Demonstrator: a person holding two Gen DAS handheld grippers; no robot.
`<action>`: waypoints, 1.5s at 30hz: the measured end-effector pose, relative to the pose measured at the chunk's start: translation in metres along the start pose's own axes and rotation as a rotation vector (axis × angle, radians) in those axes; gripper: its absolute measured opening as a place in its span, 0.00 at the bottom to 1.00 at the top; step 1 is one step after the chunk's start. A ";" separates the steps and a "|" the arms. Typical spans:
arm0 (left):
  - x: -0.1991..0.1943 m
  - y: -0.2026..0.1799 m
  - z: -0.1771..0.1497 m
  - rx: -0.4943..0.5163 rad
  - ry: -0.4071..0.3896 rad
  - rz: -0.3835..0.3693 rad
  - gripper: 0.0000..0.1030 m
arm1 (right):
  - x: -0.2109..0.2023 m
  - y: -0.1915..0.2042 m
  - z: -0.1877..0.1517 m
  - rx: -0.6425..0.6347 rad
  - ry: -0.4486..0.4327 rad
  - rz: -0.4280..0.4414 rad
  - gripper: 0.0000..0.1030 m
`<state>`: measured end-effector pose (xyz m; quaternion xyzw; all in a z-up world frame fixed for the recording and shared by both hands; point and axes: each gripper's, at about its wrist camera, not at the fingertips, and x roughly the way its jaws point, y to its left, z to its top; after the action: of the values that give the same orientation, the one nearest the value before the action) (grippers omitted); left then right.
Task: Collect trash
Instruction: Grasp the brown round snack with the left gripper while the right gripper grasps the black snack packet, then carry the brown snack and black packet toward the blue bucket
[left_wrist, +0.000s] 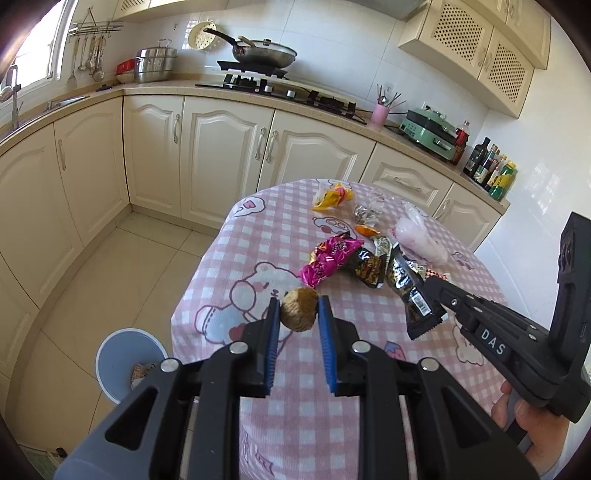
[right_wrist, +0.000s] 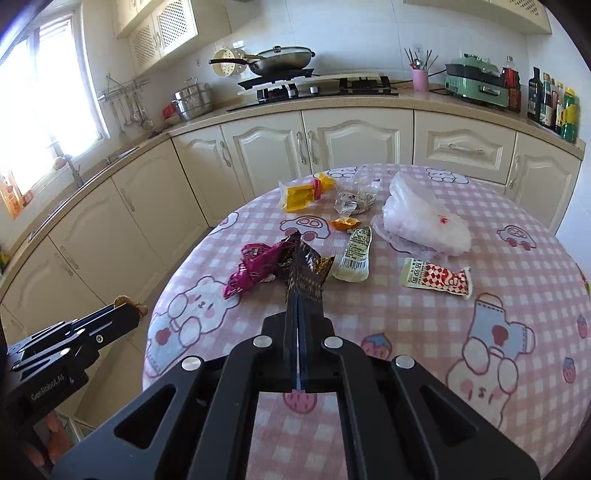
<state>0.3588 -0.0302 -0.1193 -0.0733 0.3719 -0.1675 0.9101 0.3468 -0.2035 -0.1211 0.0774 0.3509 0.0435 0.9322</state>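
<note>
left gripper (left_wrist: 298, 308): fingers part-closed, gripping | right gripper (right_wrist: 300, 295): fingers clamped together

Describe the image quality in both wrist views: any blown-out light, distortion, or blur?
Left wrist view: heavy fisheye bending of the cabinets, dark vignette corners, window overexposed at top left; brown crumpled ball sharp between the fingers. Right wrist view: window blown out on the left, washing nearby wall; table evenly lit, black wrapper sharp.

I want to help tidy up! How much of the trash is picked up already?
Something already lies in the blue bin. The left hand-held gripper holds a brown crumpled ball, and the right hand-held gripper pinches a black wrapper. The pink wrapper, yellow packet and plastic bag are left on the table.
</note>
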 end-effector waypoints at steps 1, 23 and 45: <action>-0.004 0.000 -0.002 -0.001 -0.002 -0.002 0.19 | -0.001 0.002 -0.002 -0.011 0.010 -0.008 0.00; -0.015 0.015 -0.033 -0.013 0.036 0.030 0.19 | 0.043 0.017 -0.036 -0.075 0.111 -0.084 0.20; -0.099 0.127 -0.070 -0.170 -0.036 0.174 0.19 | 0.010 0.199 -0.060 -0.283 0.097 0.259 0.15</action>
<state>0.2755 0.1233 -0.1375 -0.1206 0.3736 -0.0543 0.9181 0.3095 0.0004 -0.1372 -0.0120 0.3728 0.2155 0.9025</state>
